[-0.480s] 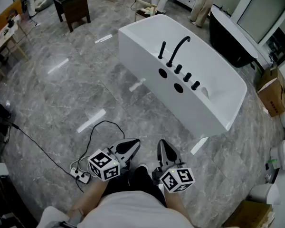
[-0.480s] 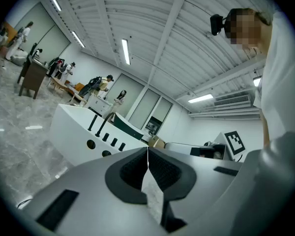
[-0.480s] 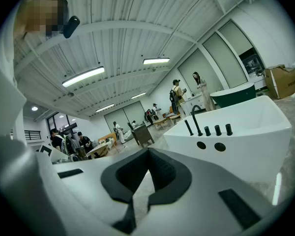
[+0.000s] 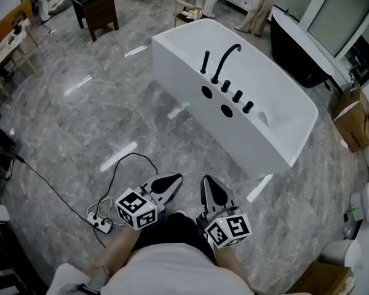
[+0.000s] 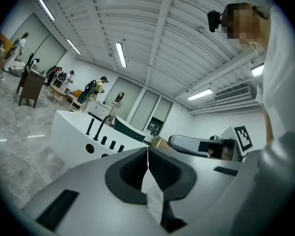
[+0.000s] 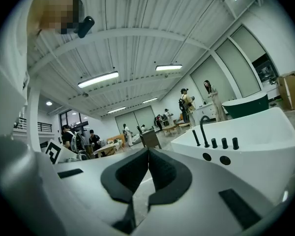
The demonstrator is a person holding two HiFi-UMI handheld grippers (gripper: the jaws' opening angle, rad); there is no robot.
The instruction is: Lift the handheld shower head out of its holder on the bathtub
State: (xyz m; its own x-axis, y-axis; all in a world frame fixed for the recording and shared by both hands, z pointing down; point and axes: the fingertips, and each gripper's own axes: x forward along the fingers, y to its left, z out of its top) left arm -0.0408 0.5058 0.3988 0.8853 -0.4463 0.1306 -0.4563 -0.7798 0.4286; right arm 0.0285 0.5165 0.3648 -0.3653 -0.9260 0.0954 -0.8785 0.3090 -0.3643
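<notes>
The white bathtub [image 4: 172, 54] stands on the grey marble floor, well ahead of me. On its near rim the black handheld shower head [image 4: 205, 62] stands upright in its holder, beside a curved black spout [image 4: 224, 59] and three black knobs [image 4: 237, 96]. My left gripper [image 4: 171, 181] and right gripper [image 4: 207, 184] are low in the head view, side by side near my body, both shut on nothing and far from the tub. From the left gripper [image 5: 147, 150] the shower head [image 5: 91, 127] looks small and distant. The right gripper [image 6: 148, 152] sees the shower head [image 6: 195, 137] on the tub [image 6: 255, 146].
A white power strip [image 4: 101, 223] with a black cable lies on the floor at my left. A dark wooden table [image 4: 95, 5] stands at the back left, a black tub [image 4: 301, 48] behind the white one, a cardboard box [image 4: 352, 118] at the right. People stand at the back.
The whole scene has shifted a little: the tub sits slightly further up and left, the power strip lower left. Both grippers stay shut, close together.
</notes>
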